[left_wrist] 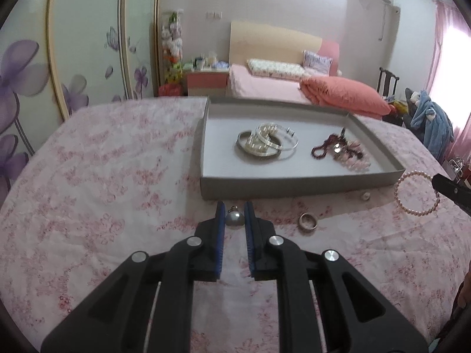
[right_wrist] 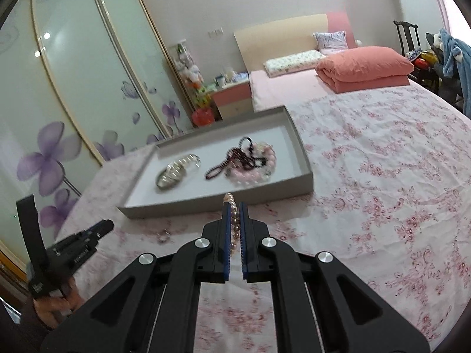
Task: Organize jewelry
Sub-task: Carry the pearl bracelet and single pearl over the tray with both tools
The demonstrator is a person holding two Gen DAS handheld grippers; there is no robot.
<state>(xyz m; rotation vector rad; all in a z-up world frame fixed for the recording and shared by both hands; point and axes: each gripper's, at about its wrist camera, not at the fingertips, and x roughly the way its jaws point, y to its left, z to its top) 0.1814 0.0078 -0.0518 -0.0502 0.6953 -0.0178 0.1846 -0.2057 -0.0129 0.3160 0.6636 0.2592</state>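
Observation:
My left gripper (left_wrist: 234,213) is shut on a small grey pearl pendant (left_wrist: 234,220), just in front of the grey tray (left_wrist: 294,188). The tray holds silver bangles (left_wrist: 266,142), a dark red bead string (left_wrist: 323,147) and pink beads (left_wrist: 357,163). My right gripper (right_wrist: 234,206) is shut on a pink pearl bracelet (right_wrist: 234,223), whose beads run between the blue pads. In the left wrist view the bracelet (left_wrist: 416,192) hangs as a loop from the right gripper (left_wrist: 438,181) at the right edge. The left gripper (right_wrist: 103,226) shows at the lower left of the right wrist view, held by a hand.
A ring (left_wrist: 308,221) and a small white piece (left_wrist: 365,196) lie on the pink floral sheet (left_wrist: 103,176) near the tray's front wall. A second bed with a folded orange quilt (left_wrist: 344,94) stands behind. A wardrobe with purple flowers (right_wrist: 59,103) is on the left.

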